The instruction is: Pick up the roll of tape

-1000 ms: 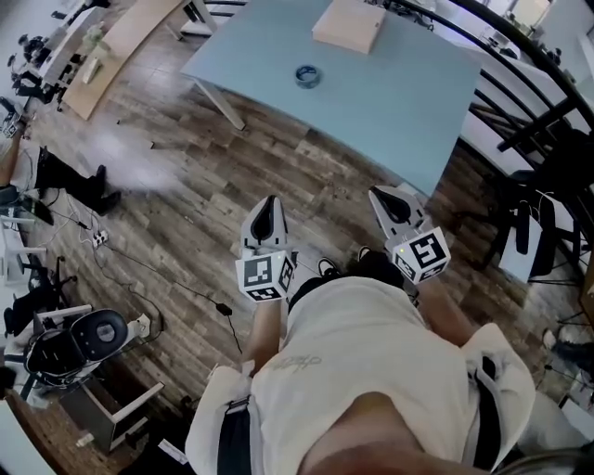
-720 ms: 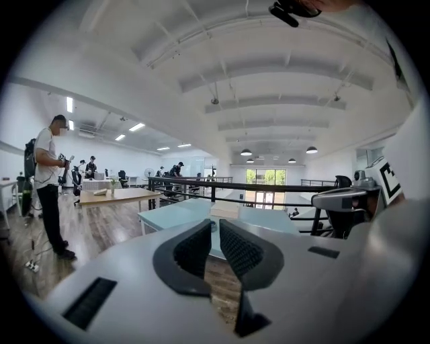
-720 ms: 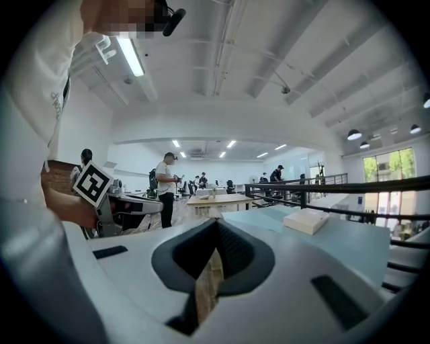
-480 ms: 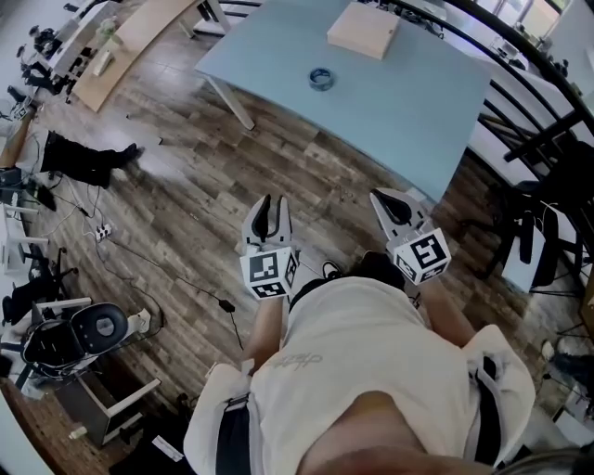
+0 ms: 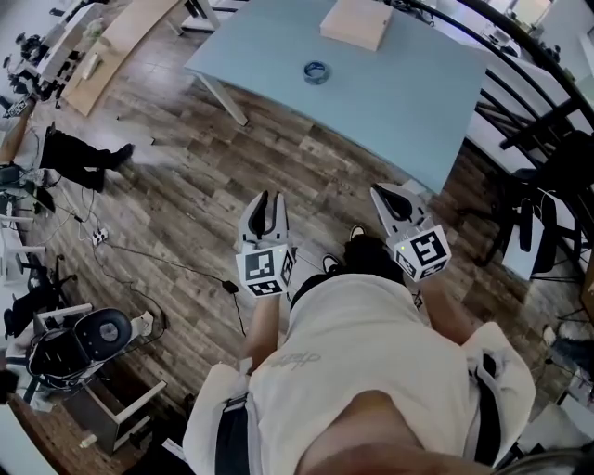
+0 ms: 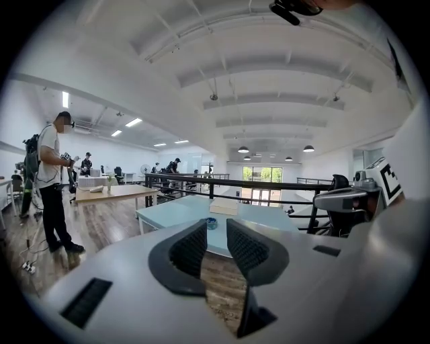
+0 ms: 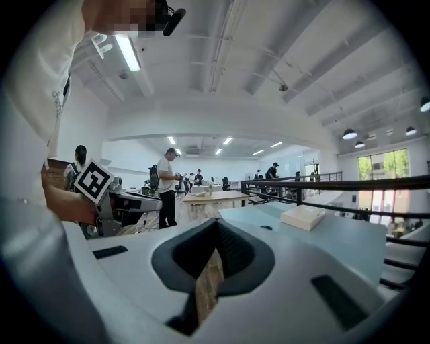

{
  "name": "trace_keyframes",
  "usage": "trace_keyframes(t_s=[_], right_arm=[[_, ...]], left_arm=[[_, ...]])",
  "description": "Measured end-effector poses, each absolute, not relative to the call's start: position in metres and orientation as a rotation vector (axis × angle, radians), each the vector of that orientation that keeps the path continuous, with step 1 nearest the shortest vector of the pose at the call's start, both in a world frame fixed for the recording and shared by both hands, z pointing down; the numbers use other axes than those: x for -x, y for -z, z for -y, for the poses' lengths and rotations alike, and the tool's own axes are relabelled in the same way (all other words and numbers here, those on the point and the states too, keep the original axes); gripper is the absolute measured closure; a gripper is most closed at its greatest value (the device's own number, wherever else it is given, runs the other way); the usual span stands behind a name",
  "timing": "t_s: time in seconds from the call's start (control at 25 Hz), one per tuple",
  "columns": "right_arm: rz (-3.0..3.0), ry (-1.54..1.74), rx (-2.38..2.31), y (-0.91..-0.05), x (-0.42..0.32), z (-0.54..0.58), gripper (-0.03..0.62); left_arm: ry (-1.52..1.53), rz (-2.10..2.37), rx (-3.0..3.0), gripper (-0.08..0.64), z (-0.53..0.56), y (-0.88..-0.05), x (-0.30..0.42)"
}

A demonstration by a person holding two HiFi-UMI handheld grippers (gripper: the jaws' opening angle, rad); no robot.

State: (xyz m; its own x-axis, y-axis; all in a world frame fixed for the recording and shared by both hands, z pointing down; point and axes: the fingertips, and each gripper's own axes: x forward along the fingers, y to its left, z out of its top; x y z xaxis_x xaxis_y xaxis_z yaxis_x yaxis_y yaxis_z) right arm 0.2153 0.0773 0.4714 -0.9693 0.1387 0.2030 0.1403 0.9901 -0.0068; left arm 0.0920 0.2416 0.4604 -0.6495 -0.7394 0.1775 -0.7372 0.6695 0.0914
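Observation:
The roll of tape [image 5: 316, 71] is a small blue ring lying flat on the light blue table [image 5: 399, 102], far ahead of both grippers. A cardboard box [image 5: 355, 22] sits beyond it. My left gripper [image 5: 264, 206] hangs over the wooden floor, open by a narrow gap with nothing in it. In the left gripper view the tape roll [image 6: 211, 223] shows in the distance between the jaws of the left gripper [image 6: 216, 232]. My right gripper [image 5: 390, 198] is shut and empty near the table's front corner. In the right gripper view its jaws [image 7: 216, 225] meet, and the tape roll [image 7: 267, 228] is a dark spot on the table.
A black railing [image 5: 520, 56] runs behind and to the right of the table. Chairs and bags [image 5: 534, 232] stand at the right. A person's legs [image 5: 79, 153], cables and equipment [image 5: 83, 339] lie on the floor at the left. Wooden tables [image 6: 107, 191] and people [image 6: 50, 181] stand farther off.
Both grippers stay at about the same place in the view. The person's legs at the left have moved across the floor. The table and tape have shifted slightly in the picture.

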Motion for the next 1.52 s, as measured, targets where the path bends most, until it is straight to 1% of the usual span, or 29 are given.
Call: trace_keyframes(t_s=[0.32,0.52,0.84,1.28,1.52], right_arm=[[2.918,-0.029,0.182,-0.48,-0.175,-0.05,0.586],[2.935,-0.018,0.218,-0.478,-0.127,-0.031,0.586],[2.955,-0.007,0.292,-0.474,-0.063,-0.01,0.586],[2.96,-0.033,0.317,-0.479,-0.02,0.014,0.586],[2.93,-0.002,0.322,-0.481,0.012,0.008,0.586]], left_arm=[[0.007,2.665,-1.172,0.46,-0.223,-0.465,-0.054],[0.014,2.692,-1.178,0.46,-0.198,-0.45,-0.01],[0.053,2.677,-1.275,0.462,-0.155,-0.437,0.034],[0.052,2.671,-1.283,0.462,-0.124,-0.436,0.073],[0.077,2.642,-1.326,0.462,-0.124,-0.438,0.107]])
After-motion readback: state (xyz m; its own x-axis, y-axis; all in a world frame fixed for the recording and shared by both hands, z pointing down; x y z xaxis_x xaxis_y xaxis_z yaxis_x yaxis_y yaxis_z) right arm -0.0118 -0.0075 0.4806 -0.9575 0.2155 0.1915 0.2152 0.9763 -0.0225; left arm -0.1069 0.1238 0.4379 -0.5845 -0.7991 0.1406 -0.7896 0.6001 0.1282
